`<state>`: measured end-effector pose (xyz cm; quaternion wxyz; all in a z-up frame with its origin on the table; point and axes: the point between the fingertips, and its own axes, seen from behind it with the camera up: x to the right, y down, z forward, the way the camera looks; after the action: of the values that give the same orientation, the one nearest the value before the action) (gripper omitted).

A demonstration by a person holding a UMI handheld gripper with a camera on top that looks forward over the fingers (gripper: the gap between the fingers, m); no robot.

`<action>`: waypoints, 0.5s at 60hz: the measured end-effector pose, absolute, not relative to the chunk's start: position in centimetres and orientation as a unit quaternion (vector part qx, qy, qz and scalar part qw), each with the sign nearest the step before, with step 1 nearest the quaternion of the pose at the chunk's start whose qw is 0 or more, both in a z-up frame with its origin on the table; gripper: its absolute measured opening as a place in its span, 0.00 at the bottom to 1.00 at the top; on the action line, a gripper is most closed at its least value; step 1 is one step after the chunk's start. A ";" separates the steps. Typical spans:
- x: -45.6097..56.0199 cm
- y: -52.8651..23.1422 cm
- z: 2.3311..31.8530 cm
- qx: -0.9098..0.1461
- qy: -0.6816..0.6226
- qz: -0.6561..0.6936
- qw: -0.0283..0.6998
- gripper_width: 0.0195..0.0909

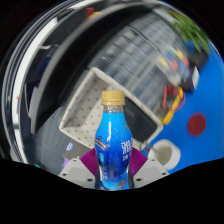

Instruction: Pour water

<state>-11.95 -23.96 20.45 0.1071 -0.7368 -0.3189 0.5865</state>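
Surface: a blue top (pixel 205 95) with a red spot (pixel 197 124) on it stretches out beyond your fingers, off to one side.
Rack: a grey slatted rack (pixel 140 50) lies further back, past the box.
Box: a pale open box (pixel 95 105) sits tilted right behind the bottle, its dark inside facing you.
Clutter: small coloured bits (pixel 172 98) lie beside the box, too small to tell apart.
Bottle: your blue bottle (pixel 113 150) stands upright dead centre, tan cap (pixel 113 98) on top, white lettering down its label, blue liquid showing through.
Gripper: your gripper (pixel 113 172) has the bottle's lower body between its fingers, purple pads (pixel 89 160) showing at either side of it; you can't tell from here whether the pads are pressing on it.
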 end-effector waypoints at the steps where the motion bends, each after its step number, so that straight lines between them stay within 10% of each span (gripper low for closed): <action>1: -11.9 -23.4 20.9 -0.729 -0.333 0.584 0.126 0.26; 15: -12.0 -12.6 25.6 -0.648 -0.400 0.548 0.346 0.27; 30: -12.7 -4.6 19.3 -0.605 -0.486 0.451 0.440 0.27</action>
<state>-12.67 -4.59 19.32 0.4401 -0.6052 -0.4864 0.4511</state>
